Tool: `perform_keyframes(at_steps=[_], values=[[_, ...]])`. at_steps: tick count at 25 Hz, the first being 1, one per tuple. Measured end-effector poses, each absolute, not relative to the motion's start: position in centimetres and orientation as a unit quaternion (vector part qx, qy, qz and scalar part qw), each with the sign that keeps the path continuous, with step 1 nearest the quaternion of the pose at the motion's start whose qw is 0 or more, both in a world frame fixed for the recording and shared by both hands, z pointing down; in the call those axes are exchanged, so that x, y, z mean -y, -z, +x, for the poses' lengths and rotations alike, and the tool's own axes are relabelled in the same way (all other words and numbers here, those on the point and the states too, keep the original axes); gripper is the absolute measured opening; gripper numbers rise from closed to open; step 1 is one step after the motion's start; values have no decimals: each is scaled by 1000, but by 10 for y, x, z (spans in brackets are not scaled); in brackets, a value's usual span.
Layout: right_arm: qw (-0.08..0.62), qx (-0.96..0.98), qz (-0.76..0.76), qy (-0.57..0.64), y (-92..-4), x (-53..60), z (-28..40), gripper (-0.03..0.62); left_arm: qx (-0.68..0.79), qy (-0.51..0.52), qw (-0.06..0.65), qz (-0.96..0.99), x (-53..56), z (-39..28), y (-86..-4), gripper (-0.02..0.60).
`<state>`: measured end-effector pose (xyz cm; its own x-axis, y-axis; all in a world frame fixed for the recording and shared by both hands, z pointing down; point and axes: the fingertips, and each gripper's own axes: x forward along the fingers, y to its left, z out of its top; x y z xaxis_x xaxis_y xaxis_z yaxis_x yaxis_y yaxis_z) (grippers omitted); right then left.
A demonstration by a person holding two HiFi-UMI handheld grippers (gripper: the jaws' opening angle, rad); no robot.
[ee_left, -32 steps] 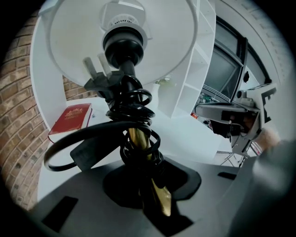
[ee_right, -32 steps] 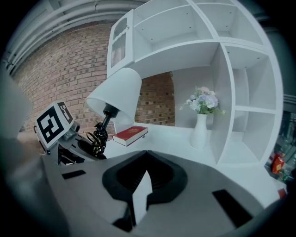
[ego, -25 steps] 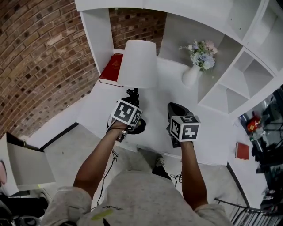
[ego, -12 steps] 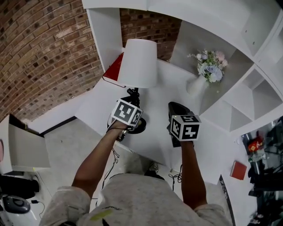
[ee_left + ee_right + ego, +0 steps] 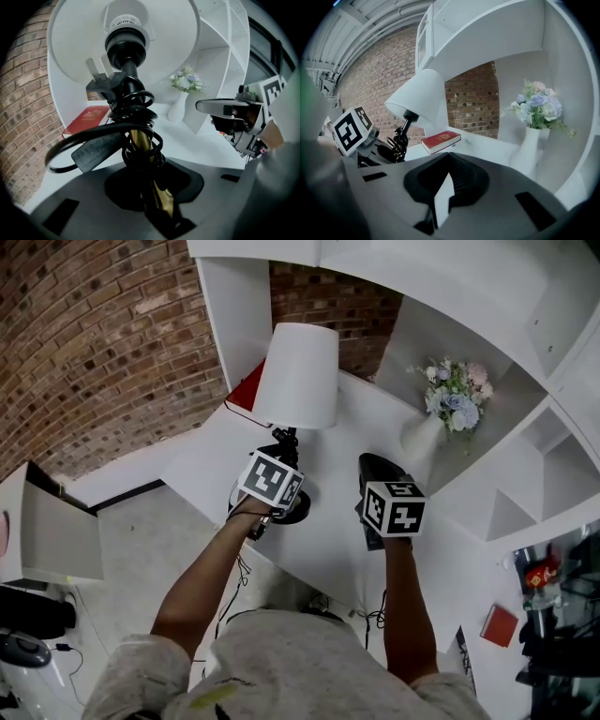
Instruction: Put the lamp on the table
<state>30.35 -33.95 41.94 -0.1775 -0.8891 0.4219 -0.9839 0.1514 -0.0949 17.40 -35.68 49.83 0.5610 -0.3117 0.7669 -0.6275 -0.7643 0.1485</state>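
The lamp has a white shade, a brass stem with black cord wound round it, and a dark base. My left gripper is shut on the stem just above the base and holds the lamp upright over the near edge of the white table. Whether the base touches the table I cannot tell. In the left gripper view the stem runs between the jaws of the left gripper. My right gripper hangs beside it over the table, jaws together and empty, as the right gripper view shows.
A red book lies at the table's back left, behind the shade. A white vase of flowers stands at the back right. White shelving rises behind and to the right; a brick wall is to the left.
The table and shelves have slid right and up in the head view. Both grippers and the lamp keep their places in the frame, the left still gripping the stem.
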Motion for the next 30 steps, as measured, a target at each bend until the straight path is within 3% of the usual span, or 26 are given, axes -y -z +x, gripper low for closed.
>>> perform_keyframes(at_steps=[15,30], values=[[163,770,590,-180,-439,348,298,5,305,-343,214,862,372,192,-513,103],[181,787,563,-174,-466,367,290,5,341,-339,160,862,416,200,-529,100]])
